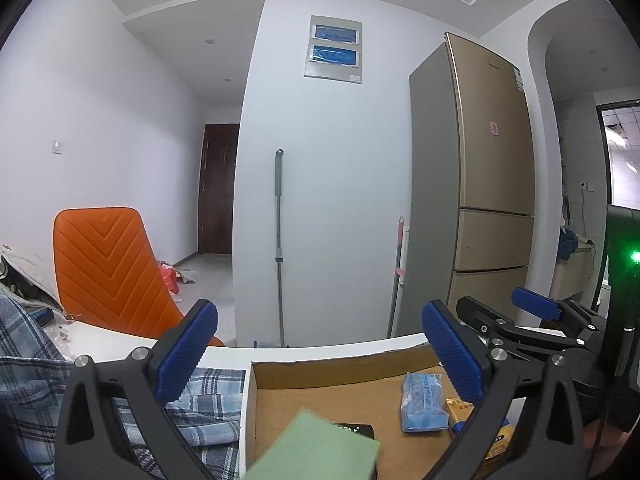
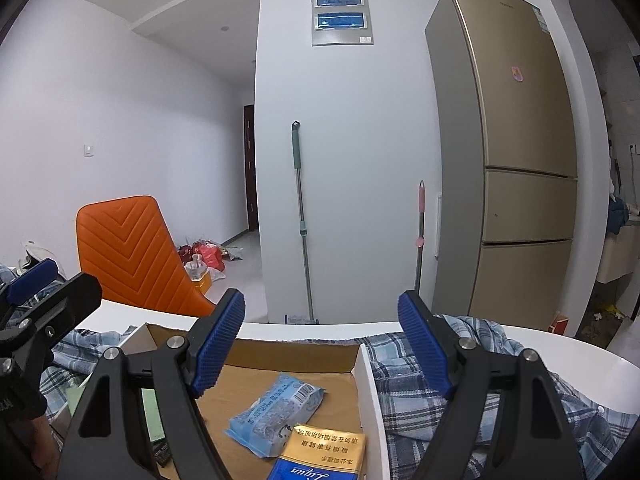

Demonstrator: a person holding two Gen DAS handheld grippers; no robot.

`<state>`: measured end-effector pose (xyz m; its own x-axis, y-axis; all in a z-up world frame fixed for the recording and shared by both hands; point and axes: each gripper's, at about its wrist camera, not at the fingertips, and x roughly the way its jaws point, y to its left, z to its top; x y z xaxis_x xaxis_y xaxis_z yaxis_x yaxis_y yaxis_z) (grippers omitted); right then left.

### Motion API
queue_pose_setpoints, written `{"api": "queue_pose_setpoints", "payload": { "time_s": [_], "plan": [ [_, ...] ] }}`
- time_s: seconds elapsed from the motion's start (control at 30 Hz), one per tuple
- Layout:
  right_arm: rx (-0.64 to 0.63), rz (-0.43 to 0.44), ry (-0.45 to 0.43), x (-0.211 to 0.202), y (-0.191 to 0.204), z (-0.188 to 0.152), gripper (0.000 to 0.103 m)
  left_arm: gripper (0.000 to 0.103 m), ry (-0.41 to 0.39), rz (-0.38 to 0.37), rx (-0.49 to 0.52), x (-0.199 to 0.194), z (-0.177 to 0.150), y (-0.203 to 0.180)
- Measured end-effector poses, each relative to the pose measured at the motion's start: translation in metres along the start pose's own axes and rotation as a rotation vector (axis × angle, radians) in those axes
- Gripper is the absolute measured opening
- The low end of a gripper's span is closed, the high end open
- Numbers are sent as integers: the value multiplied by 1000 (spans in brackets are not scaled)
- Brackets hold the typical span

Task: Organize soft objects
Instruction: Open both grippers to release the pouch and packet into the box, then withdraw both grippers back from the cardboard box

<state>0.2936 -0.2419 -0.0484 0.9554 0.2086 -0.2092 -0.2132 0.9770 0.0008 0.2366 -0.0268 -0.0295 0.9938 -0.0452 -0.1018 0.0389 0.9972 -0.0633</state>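
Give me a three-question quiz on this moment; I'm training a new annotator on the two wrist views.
1. True or false: the left gripper holds the blue packet.
2. Where does the blue packet lie? A) on the orange chair B) in the cardboard box C) on the floor
3. What fabric lies on both sides of the box?

Key:
1. False; both the left and the right gripper are open and empty.
2. B, beside a gold and blue pack.
3. The plaid cloth.
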Motion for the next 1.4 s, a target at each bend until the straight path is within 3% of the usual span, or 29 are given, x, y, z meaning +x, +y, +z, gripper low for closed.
{"api": "queue_pose_setpoints", "payload": {
  "time_s": [0.37, 0.47, 0.67, 0.83, 1.0, 1.2, 1.4],
  "plan": [
    [-1, 7, 2, 0, 2, 1, 78, 103, 2, 10, -13, 0, 1, 2],
    [-14, 51, 14, 0, 3, 5, 78, 103, 34, 17, 6, 1, 3, -2],
    [-52, 89, -20, -28, 7, 43, 78, 103, -9, 21, -11, -24, 55, -2],
    [-82, 124, -46, -69, 12, 76, 78, 103, -56, 34, -38, -65, 116, 6],
    [-81, 154, -76, -126, 20, 103, 78, 103, -85, 17, -42, -119, 155, 5],
    [-47, 202, -95, -191, 19, 119, 78, 103, -65, -5, -10, -177, 162, -4],
    [-18, 193, -49, -219, 17, 99, 78, 103, -2, -32, 17, -214, 138, -13]
  ]
}}
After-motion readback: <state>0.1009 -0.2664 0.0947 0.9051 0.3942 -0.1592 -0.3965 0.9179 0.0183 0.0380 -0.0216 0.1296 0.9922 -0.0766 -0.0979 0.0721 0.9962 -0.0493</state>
